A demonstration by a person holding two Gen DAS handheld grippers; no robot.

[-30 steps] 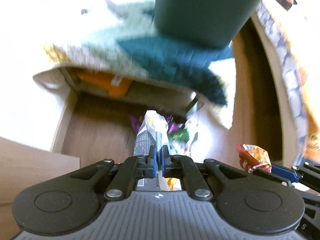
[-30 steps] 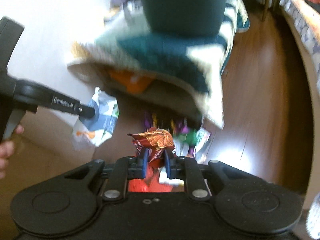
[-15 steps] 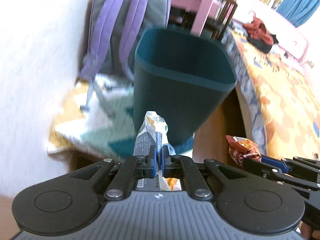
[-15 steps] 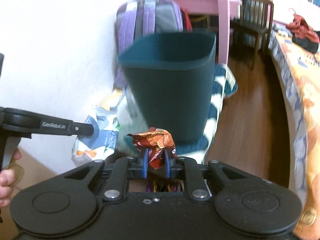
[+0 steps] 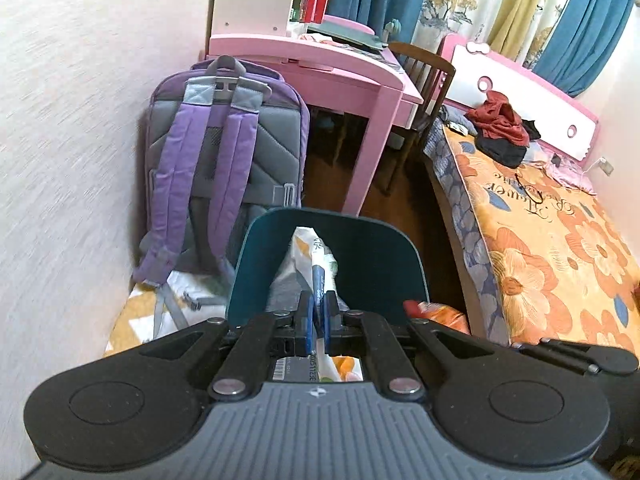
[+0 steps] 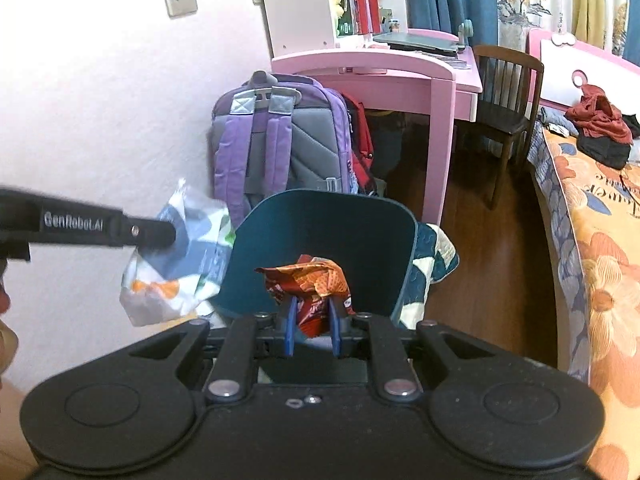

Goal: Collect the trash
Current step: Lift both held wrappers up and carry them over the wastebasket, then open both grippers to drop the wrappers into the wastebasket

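On the left of the right wrist view, the arm of the left gripper carries the white words "GenRobot.AI", and its jaws are pressed nearly together on a white snack bag with blue and orange print. At lower centre of this same view, the right gripper stands narrowly open, pinching a crumpled red-orange wrapper. Both pieces of trash hang at the rim of the dark teal bin, which fills the middle. Behind the bin a purple backpack leans on the white wall, beside a pink desk. At right, the bed cover shows the word "Flower". The floor is brown wood.
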